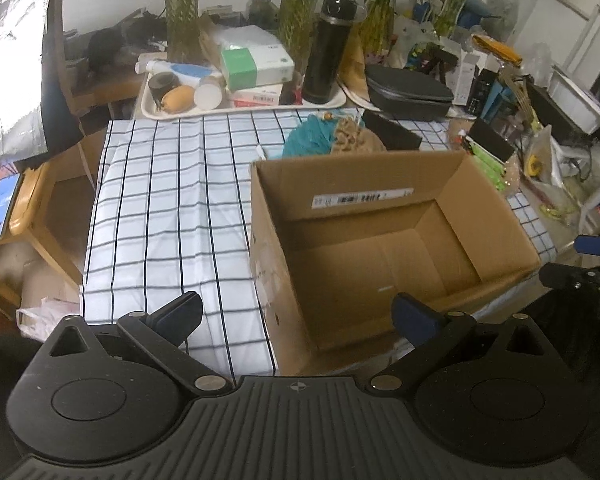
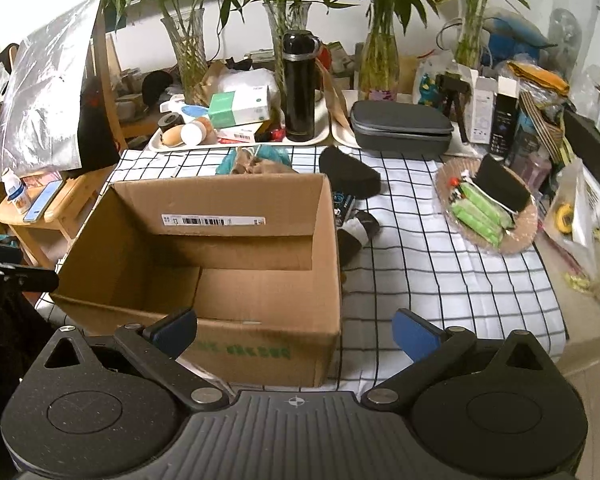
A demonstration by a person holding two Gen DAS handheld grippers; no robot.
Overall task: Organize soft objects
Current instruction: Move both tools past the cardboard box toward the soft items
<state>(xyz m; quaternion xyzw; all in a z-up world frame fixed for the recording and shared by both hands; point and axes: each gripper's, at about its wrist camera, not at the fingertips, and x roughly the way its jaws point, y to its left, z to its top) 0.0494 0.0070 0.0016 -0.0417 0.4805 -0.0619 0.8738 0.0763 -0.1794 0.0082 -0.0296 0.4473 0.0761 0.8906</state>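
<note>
Both the left gripper [image 1: 296, 316] and right gripper [image 2: 294, 330] gape, holding nothing. The teal-and-tan soft pile [image 1: 332, 138] lies behind the empty brown cardboard box [image 2: 204, 264] toward the checked tablecloth's [image 2: 440, 280] far edge; reaching across risks shoving the box.

A white wall [image 2: 28, 4] is standing behind glass vases of bamboo [image 2: 186, 56]; a light wooden stool [image 2: 56, 216] is sitting beside the checked-cloth table [image 2: 440, 280].

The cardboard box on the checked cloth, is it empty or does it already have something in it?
Empty. Both wrist views look down into the open cardboard box and show only its bare brown floor and walls.
</note>
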